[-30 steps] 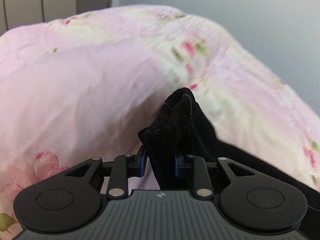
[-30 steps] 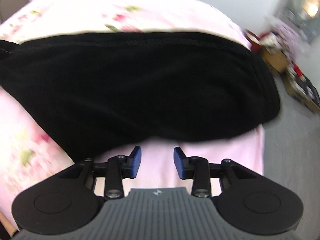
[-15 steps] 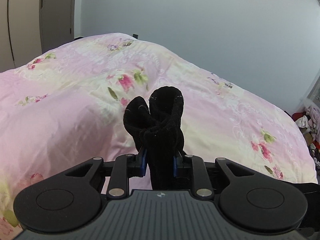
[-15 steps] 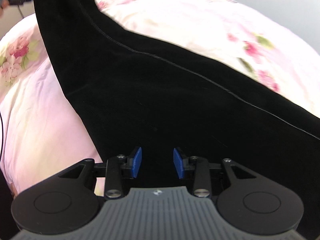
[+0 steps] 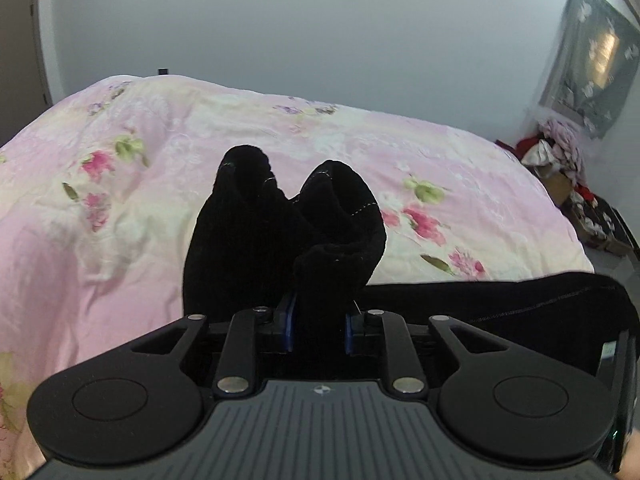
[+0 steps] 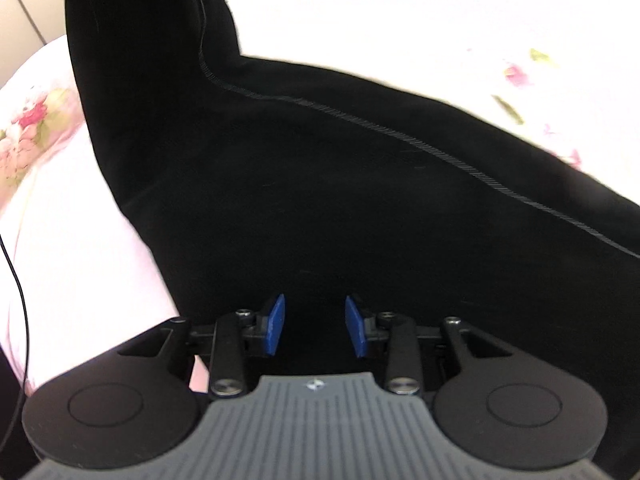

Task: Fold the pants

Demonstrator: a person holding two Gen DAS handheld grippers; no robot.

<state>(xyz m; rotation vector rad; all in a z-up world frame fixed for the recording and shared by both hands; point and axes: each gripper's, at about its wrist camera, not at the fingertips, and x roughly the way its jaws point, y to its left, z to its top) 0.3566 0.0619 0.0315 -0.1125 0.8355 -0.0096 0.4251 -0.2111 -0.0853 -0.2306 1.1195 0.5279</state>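
Two grippers – left gripper (image 5: 319,328) pinching black pants (image 5: 288,236), right gripper (image 6: 315,330) agape

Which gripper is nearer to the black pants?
Left. The left gripper is shut on a bunch of the black pants; the right gripper hangs open over them.

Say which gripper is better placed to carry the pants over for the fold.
Left, probably. The left gripper is shut on a bunched end of the pants, lifted above the bed. The right gripper is open over the fabric.
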